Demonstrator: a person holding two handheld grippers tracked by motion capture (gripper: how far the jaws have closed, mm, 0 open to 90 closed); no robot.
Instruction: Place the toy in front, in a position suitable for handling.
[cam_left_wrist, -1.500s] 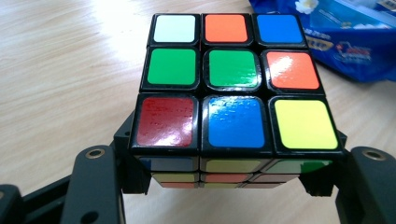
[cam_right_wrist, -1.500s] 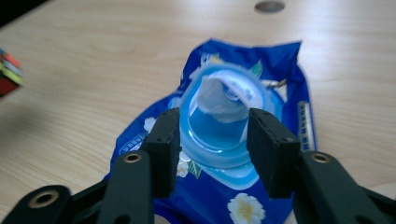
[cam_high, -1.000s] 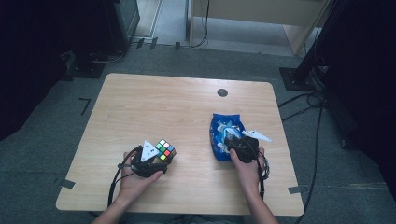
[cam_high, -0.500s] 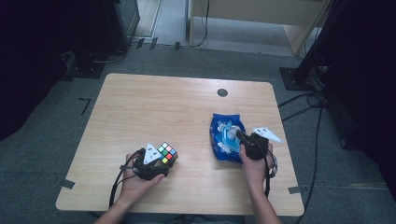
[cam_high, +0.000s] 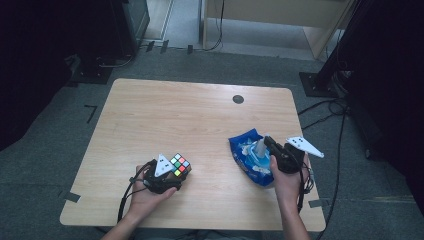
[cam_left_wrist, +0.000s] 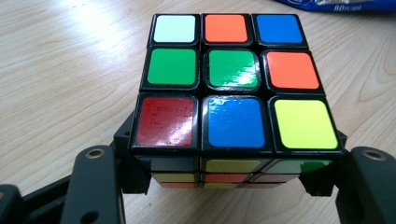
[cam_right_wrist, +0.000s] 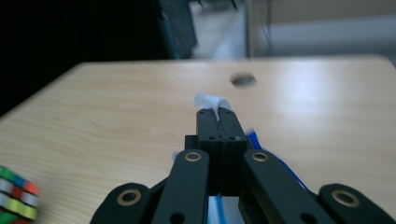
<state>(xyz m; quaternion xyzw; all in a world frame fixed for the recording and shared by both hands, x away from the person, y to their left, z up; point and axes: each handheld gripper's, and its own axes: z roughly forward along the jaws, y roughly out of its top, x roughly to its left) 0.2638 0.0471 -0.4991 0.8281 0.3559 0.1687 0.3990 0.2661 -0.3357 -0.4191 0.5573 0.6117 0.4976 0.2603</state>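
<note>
A scrambled colour cube (cam_high: 180, 165) (cam_left_wrist: 233, 88) rests on the wooden table (cam_high: 190, 115) near its front left. My left gripper (cam_high: 172, 177) (cam_left_wrist: 231, 161) is shut on the cube, one jaw against each side. At the front right lies a blue wipes packet (cam_high: 247, 162) (cam_right_wrist: 254, 135). My right gripper (cam_high: 265, 141) (cam_right_wrist: 215, 114) hangs just above the packet, jaws pressed together on a white wipe (cam_high: 260, 149) (cam_right_wrist: 210, 100). The wipe runs from the fingertips down into the packet, and a crumpled tip of it pokes out above the jaws.
A dark round hole (cam_high: 238, 99) (cam_right_wrist: 243, 80) sits in the table near its far edge. Cables and dark stands lie on the grey floor around the table. The cube's corner (cam_right_wrist: 14, 196) is at the lower left of the right gripper view.
My right gripper has risen off the packet and shifted a little right, drawing a white wipe up out of it. The left gripper and cube have stayed put.
</note>
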